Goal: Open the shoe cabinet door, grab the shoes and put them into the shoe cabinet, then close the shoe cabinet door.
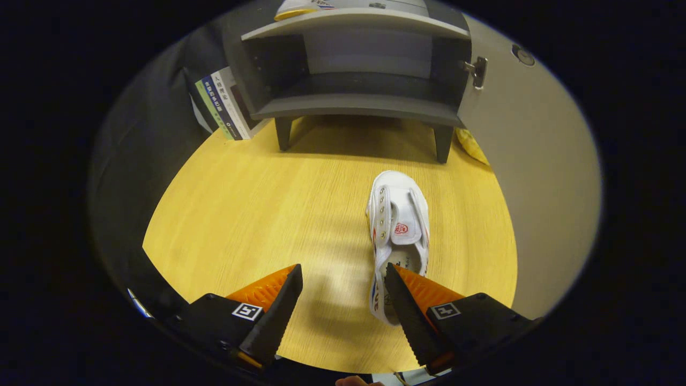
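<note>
A white sneaker (399,225) lies on the wooden table (268,209), toe pointing at the cabinet. Its heel end sits against the right finger (407,305), which overlaps the shoe's rear. My gripper (343,276) is open, and the gap between the fingers holds only bare table; the shoe is to the right of that gap. Beyond it stands the grey shoe cabinet (359,102) on short legs, its lower compartment open and dark inside. Its door (525,161) is swung wide open to the right, with a hinge (477,69) showing. Another shoe (300,8) rests on the cabinet's top shelf.
A few books (222,104) lean against the cabinet's left side. A yellow object (471,145) lies behind the cabinet's right leg, by the door. The table's round edge falls off to dark cloth on the left.
</note>
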`<state>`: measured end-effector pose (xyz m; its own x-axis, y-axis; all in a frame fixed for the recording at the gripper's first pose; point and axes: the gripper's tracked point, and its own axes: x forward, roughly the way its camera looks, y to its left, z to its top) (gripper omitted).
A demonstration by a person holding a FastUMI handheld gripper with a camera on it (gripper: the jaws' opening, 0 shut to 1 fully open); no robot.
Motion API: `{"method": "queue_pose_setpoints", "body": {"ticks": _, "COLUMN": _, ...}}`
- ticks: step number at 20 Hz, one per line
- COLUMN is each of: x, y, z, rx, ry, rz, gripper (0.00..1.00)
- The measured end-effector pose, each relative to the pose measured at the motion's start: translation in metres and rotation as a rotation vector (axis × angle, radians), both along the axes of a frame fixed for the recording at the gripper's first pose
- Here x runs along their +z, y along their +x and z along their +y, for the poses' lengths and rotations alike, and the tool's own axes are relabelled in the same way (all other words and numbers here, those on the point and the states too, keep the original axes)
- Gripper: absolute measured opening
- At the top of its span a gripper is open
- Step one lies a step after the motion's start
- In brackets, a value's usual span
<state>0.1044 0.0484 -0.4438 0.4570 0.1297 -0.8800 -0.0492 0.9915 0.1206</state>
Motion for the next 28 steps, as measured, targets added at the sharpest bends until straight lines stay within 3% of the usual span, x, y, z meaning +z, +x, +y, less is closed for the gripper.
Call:
{"method": "queue_pose_setpoints", "body": {"ticks": 5, "x": -0.028, "y": 0.027, "z": -0.012, "rx": -0.048, "ry": -0.054, "rz": 0.022, "gripper": 0.98}}
{"method": "queue_pose_setpoints", "body": {"ticks": 10, "x": -0.041, "y": 0.048, "z": -0.017, "rx": -0.076, "ry": -0.072, "rz": 0.025, "gripper": 0.92}}
{"method": "queue_pose_setpoints", "body": {"ticks": 15, "x": -0.05, "y": 0.061, "z": -0.033, "rx": -0.119, "ry": -0.114, "rz": 0.032, "gripper": 0.32}}
{"method": "queue_pose_setpoints", "body": {"ticks": 18, "x": -0.048, "y": 0.063, "z": -0.029, "rx": -0.085, "ry": -0.097, "rz": 0.02, "gripper": 0.1}}
{"method": "queue_pose_setpoints", "body": {"ticks": 21, "x": -0.047, "y": 0.061, "z": -0.025, "rx": -0.068, "ry": -0.072, "rz": 0.018, "gripper": 0.03}}
{"method": "queue_pose_setpoints", "body": {"ticks": 28, "x": -0.018, "y": 0.049, "z": -0.014, "rx": -0.073, "ry": -0.06, "rz": -0.043, "gripper": 0.03}}
